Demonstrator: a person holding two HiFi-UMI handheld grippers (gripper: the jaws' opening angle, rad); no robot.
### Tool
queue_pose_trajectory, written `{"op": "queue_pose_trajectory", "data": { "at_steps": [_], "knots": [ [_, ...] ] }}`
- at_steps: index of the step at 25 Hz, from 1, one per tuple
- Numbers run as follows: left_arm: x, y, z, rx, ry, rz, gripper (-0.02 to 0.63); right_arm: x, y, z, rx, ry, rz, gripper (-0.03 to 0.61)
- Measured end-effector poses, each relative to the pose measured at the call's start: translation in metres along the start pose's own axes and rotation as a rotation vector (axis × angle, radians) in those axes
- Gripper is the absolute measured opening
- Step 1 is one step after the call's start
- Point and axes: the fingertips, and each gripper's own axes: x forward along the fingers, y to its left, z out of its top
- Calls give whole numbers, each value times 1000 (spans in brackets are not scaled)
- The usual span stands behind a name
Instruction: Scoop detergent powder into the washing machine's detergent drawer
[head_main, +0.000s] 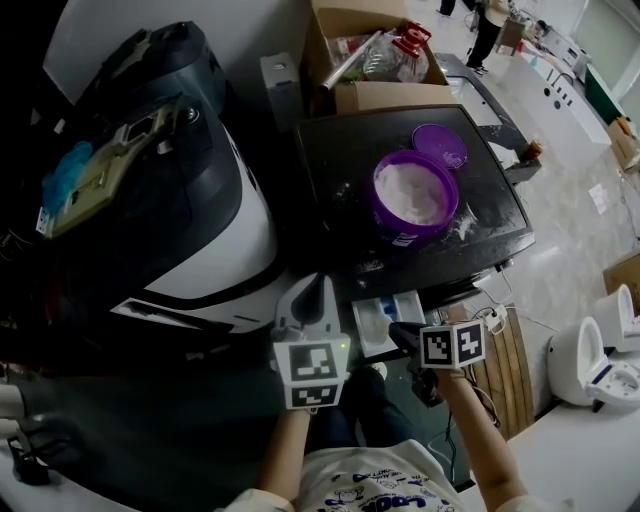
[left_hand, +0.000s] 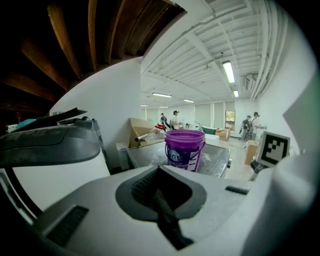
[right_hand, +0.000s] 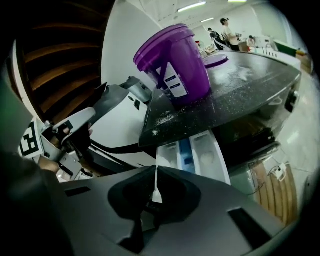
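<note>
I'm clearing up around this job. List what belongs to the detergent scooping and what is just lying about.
Job: purple detergent tub; open detergent drawer; thin white piece, likely a scoop handle, in the shut right hand-held gripper.

Lying about: cardboard box of bottles; white toilet.

Ahead of the left gripper (head_main: 320, 285) and to its left sits a large rounded black-and-white machine housing (head_main: 180, 190), with a crumpled blue piece (head_main: 65, 175) at its far-left side. Far ahead of both grippers stands an open brown cardboard box (head_main: 365, 92) holding a clear plastic bottle with a red cap (head_main: 398, 52). Just right of the right gripper (head_main: 402, 336), a small white power strip (head_main: 496, 320) lies beside a slatted wooden board (head_main: 512, 375). Farther right stand two white ceramic toilets (head_main: 578, 360).
</note>
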Motion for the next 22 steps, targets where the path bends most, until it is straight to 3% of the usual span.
{"op": "queue_pose_trajectory", "data": {
  "at_steps": [13,22],
  "knots": [
    [-10,14,-7,-13,1,27,2,15,2,1,-357,46,-191,21],
    [-15,21,-12,-23,7,36,3,25,5,2,-726,98,-326,21]
  ]
}}
